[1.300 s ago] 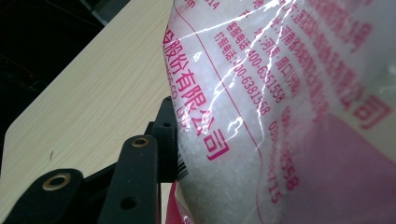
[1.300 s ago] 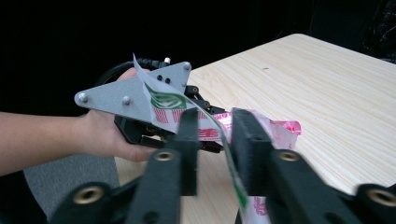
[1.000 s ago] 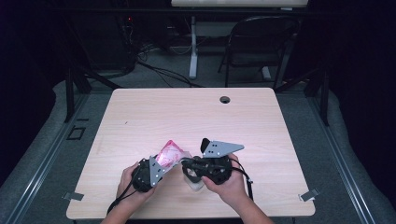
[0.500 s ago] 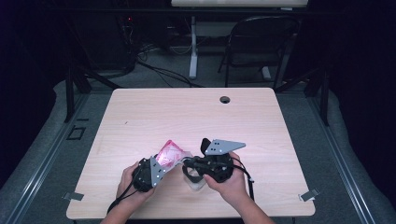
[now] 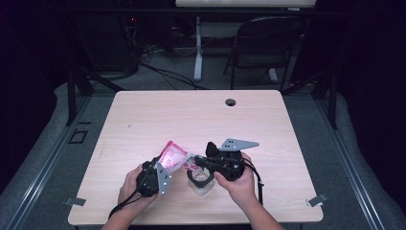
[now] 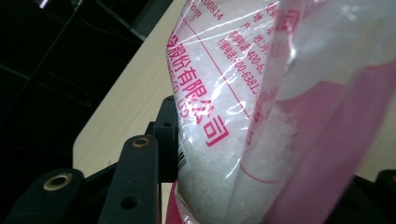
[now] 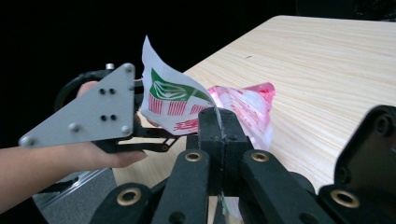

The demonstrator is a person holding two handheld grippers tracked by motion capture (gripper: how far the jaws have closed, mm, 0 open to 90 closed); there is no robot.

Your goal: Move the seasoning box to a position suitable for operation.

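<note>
A pink and white plastic bag (image 5: 172,157) of white granules hangs just above the near part of the table, tilted. My left gripper (image 5: 163,167) is shut on its lower body; in the left gripper view the bag (image 6: 243,116) bulges between the black jaws. My right gripper (image 5: 197,162) is shut on the bag's thin top edge (image 7: 187,100), which stands up from the closed jaws (image 7: 219,123). The left gripper's grey plate (image 7: 88,109) and the hand holding it sit beyond the bag. Under the right gripper stands a clear jar (image 5: 200,184) with a dark rim.
The wooden table (image 5: 191,120) has a round cable hole (image 5: 231,102) near its far edge. A folding chair (image 5: 268,43) and cables sit on the floor beyond. Both grippers work close to the table's near edge.
The right gripper has shifted a little, still shut on the bag's edge. The left gripper and the bag's body stay where they were.
</note>
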